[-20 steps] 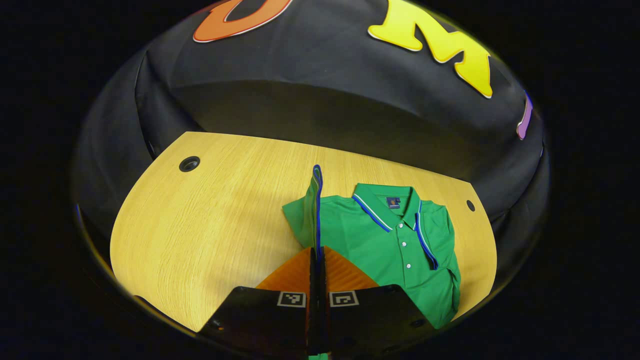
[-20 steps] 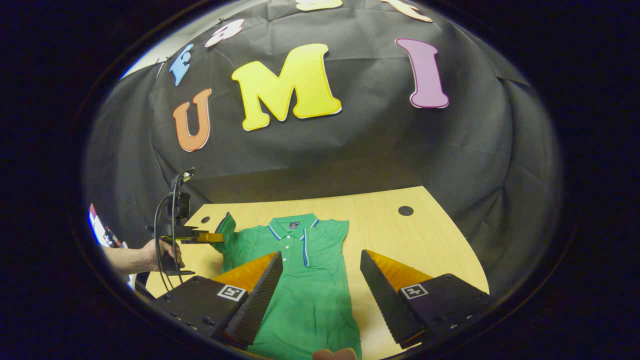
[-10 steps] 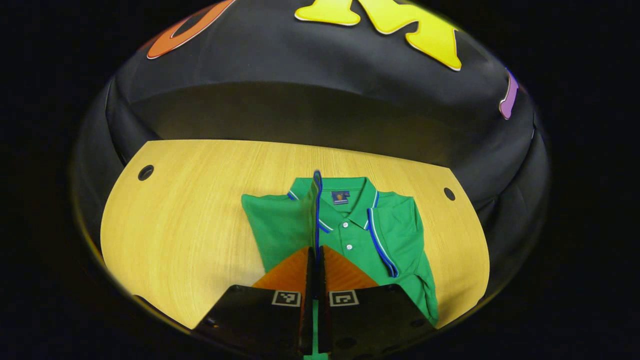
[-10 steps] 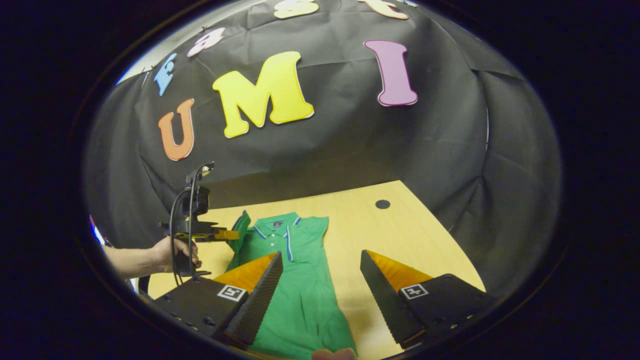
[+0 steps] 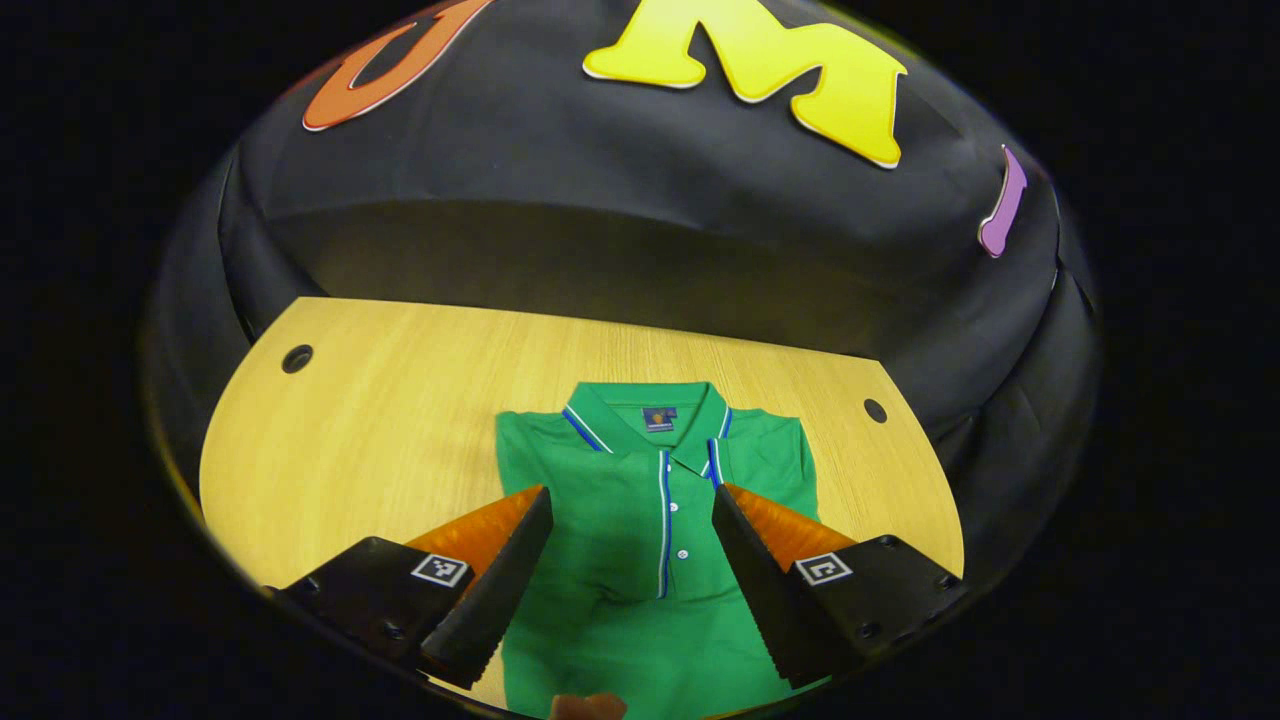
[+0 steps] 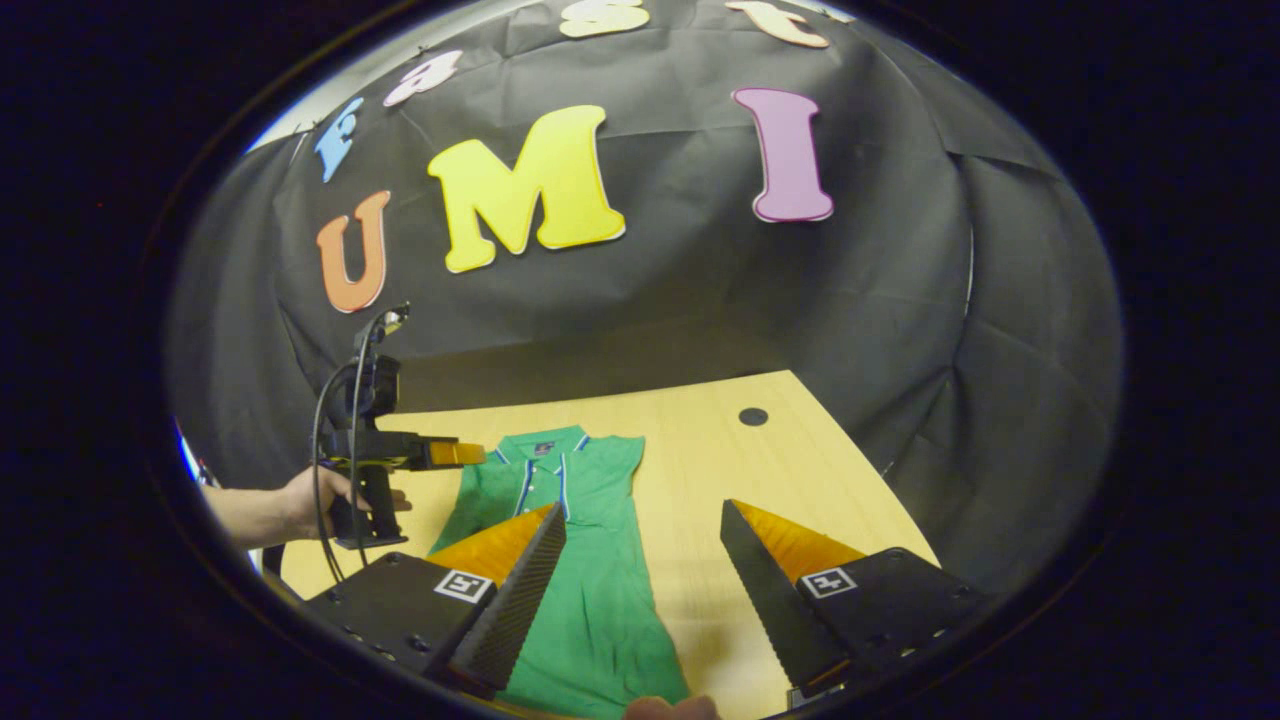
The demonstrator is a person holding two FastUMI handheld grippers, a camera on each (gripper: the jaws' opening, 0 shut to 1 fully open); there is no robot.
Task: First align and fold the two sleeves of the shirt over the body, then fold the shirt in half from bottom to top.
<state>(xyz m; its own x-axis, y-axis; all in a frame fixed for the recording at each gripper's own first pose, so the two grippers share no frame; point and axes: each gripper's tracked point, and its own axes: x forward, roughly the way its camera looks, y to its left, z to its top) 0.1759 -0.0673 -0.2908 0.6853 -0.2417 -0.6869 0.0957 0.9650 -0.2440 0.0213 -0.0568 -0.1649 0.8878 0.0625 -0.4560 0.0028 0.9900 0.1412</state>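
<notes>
Green polo shirt [image 5: 640, 520] lies flat, collar toward the booth wall, near the middle of the wooden table [image 5: 350, 440]; both sleeves appear folded in over the body, their blue-trimmed cuffs lying beside the button placket. Left gripper [image 5: 630, 560] hovers over the chest with jaws wide apart, holding nothing. Right gripper [image 6: 640, 580] sits nearer the hem end, jaws also wide and empty, the shirt's lower half beneath and to its left. In the right gripper view the left gripper is also seen farther off, carried by a hand [image 6: 310, 495] just above the shirt's shoulder. Judgement: sleeve step looks done; bottom-to-top fold remains. Risks: the sleeves are only resting in place, so dragging the hem forward rather than lifting it could pull them out of alignment; pinching a single layer at the hem would leave the back panel behind; uneven lifting between the two corners would skew the fold against the collar.
</notes>
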